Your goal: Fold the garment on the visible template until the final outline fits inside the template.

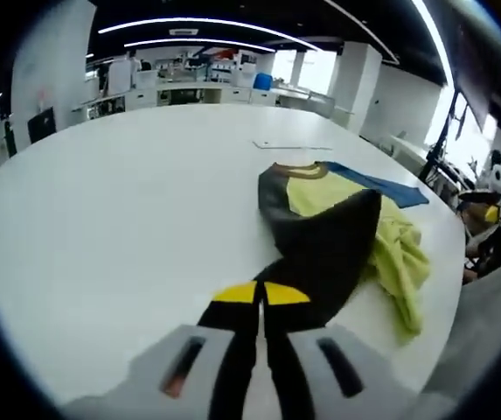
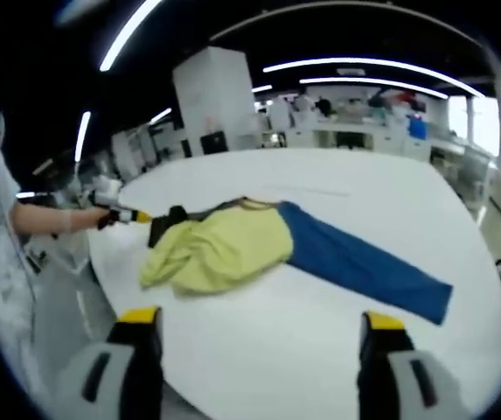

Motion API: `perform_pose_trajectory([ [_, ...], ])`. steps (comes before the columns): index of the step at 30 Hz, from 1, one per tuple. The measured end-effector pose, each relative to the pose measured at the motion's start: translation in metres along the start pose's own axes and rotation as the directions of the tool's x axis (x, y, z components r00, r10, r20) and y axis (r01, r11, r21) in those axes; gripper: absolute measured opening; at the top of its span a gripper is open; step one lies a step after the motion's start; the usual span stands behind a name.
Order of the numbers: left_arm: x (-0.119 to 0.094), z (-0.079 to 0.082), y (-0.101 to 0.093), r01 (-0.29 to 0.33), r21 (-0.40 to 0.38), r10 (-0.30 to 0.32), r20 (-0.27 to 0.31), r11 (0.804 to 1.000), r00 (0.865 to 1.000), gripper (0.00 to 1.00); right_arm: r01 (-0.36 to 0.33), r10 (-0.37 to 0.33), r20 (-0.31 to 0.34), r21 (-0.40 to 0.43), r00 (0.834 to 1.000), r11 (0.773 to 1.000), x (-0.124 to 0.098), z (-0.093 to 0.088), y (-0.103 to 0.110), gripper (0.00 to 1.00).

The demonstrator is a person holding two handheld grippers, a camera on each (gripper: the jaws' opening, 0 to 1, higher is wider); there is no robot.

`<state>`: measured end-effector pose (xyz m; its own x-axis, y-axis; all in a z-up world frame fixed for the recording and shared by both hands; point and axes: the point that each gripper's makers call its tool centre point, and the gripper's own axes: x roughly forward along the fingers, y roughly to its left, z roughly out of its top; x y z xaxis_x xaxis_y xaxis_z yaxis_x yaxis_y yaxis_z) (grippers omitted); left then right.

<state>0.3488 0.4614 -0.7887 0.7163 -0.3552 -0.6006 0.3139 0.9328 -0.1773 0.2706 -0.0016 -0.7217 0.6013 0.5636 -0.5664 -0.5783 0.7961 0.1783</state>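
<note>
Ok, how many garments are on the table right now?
1: a single garment with yellow, blue and black parts, lying bunched on the white table. The left tongs are shut on its black end. More could be hidden beneath the folds.

Both views are bright and evenly lit from above by long white ceiling light strips (image 1: 198,24) that bend into arcs through the fisheye lens. The round white table (image 1: 128,219) reflects this light as a soft, pale sheen without hard glare, and shadows on it are faint. Daylight from windows (image 1: 316,70) at the far side blows out to white. Straight lines curve strongly toward the edges. The grey gripper bodies at the bottom are blurred, and the far room is soft.
</note>
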Motion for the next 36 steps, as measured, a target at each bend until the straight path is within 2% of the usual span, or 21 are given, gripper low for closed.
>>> perform_pose_trajectory([
  [6,-0.012,0.001,0.036,-0.038,-0.029,0.039,0.023,0.999,0.999,0.0,-0.004,0.004,-0.02,-0.011,1.0,1.0,0.009,0.005,0.009,0.94],
  [11,-0.021,-0.003,0.062,-0.078,-0.043,0.079,0.021,0.996,0.997,0.0,-0.005,0.004,-0.034,-0.019,0.999,1.0,0.013,0.008,0.014,0.94],
  [14,-0.024,-0.006,0.084,-0.102,-0.051,0.103,0.015,0.993,0.995,0.0,-0.002,0.001,-0.048,-0.022,0.999,1.0,0.014,0.007,0.015,0.94],
  [16,-0.025,-0.006,0.107,-0.123,-0.057,0.123,0.008,0.991,0.992,0.0,0.001,-0.002,-0.053,-0.02,0.999,1.0,0.015,0.007,0.016,0.94],
  [20,-0.034,-0.013,0.125,-0.167,-0.074,0.168,-0.005,0.983,0.986,0.0,0.004,-0.005,-0.059,-0.018,0.998,1.0,0.016,0.007,0.017,0.94],
  [22,-0.032,-0.011,0.159,-0.186,-0.082,0.185,-0.017,0.979,0.983,0.0,0.008,-0.009,-0.064,-0.017,0.998,1.0,0.017,0.007,0.016,0.94],
  [26,-0.04,-0.014,0.172,-0.214,-0.1,0.213,-0.019,0.972,0.977,0.0,0.012,-0.013,-0.069,-0.011,0.998,1.0,0.019,0.006,0.017,0.94],
  [28,-0.04,-0.015,0.172,-0.224,-0.099,0.223,-0.023,0.969,0.975,0.0,0.016,-0.017,-0.074,-0.012,0.997,1.0,0.02,0.005,0.018,0.94],
  [33,-0.048,-0.018,0.2,-0.261,-0.104,0.259,-0.035,0.96,0.965,0.0,0.022,-0.023,-0.076,-0.008,0.997,1.0,0.022,0.007,0.018,0.94],
  [36,-0.049,-0.02,0.206,-0.271,-0.098,0.268,-0.042,0.958,0.963,0.0,0.028,-0.028,-0.08,-0.009,0.996,1.0,0.023,0.007,0.019,0.94],
])
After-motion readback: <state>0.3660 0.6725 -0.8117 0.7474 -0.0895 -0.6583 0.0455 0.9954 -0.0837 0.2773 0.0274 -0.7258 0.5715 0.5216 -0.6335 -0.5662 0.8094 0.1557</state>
